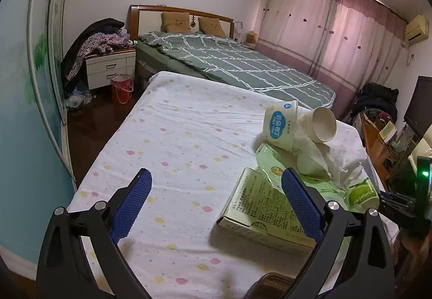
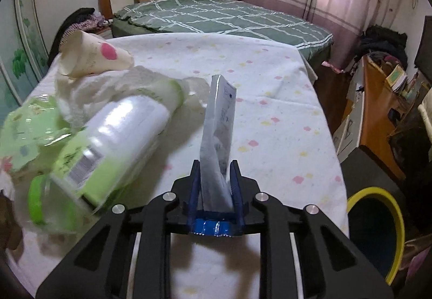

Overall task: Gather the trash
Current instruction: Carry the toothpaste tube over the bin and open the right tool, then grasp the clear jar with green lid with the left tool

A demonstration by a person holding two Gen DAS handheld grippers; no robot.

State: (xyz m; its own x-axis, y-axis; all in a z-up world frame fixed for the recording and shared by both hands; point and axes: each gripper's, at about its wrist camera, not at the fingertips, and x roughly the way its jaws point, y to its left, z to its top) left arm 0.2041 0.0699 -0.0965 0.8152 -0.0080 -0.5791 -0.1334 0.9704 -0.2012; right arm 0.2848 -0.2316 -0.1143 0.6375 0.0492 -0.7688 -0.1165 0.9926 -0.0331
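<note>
On top of the dotted sheet (image 1: 189,137), over at its right side, sits the whole trash pile: a tissue pack (image 1: 279,125) leaning against a tipped paper cup (image 1: 320,123), crumpled white tissue (image 1: 337,161), a clear green wrapper (image 1: 270,157), a flat green carton (image 1: 266,211) and a small green bottle (image 1: 361,195).

The left gripper (image 1: 216,199) hangs over the sheet with its blue fingers (image 1: 132,201) spread wide, nothing between them; the right-hand finger overlaps the carton's edge in view, can't tell if it touches.

The right gripper (image 2: 217,180) is pinched narrow on a thin white sachet (image 2: 218,121), which sticks up straight out of the pads. The bottle and cup lie just to its left in that view. A yellow-rimmed bin (image 2: 397,220) stands on the floor off the sheet's right edge.
</note>
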